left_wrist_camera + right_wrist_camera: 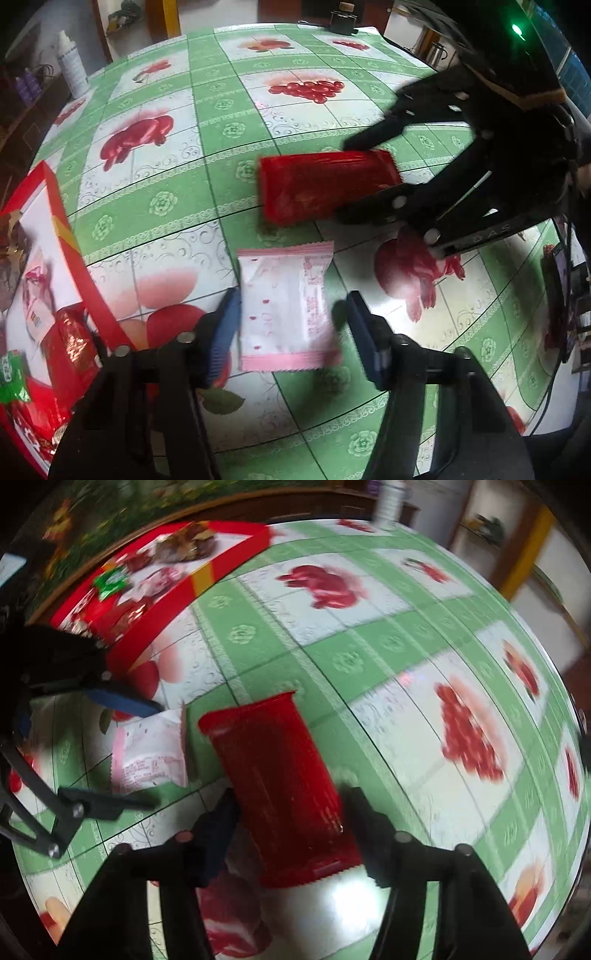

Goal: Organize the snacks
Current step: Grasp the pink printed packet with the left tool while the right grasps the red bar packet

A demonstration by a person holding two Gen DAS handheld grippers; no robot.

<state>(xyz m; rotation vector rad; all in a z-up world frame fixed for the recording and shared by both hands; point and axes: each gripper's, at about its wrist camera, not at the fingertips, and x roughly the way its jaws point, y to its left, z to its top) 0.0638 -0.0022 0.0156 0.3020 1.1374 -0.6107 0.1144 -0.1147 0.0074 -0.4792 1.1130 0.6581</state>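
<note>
Two snack packets lie loose on the table point(177, 206), which wears a green-and-white checked cloth printed with red fruit. One is a pink-and-white packet point(284, 306), low in the middle of the left wrist view, and the other is a red packet point(325, 188) just above it and to the right. They are close together but apart. A third group of snacks sits in one red box point(62, 236) at the left edge of that view, cut off by the frame; in the right wrist view the same box point(207, 572) sits at upper left. I can count a green-wrapped piece and several red and pink wrappers inside, but the blur makes an exact count impossible. The left gripper point(291, 325) straddles the pink-and-white packet: its left blue pad seems to touch the packet's edge, while a gap shows between the right pad and the packet, so its jaws stand spread around it, not pinching. The right gripper point(291, 830) straddles the near end of the red packet point(273, 771); whether its pads actually press the wrapper I cannot tell, since motion blur smears both fingertips. In the right wrist view the pink-and-white packet point(151, 753) lies at middle left, between the other gripper's fingers. One white bottle point(72, 70) stands at the table's far edge, upper left in the left wrist view; its label is unreadable.
</note>
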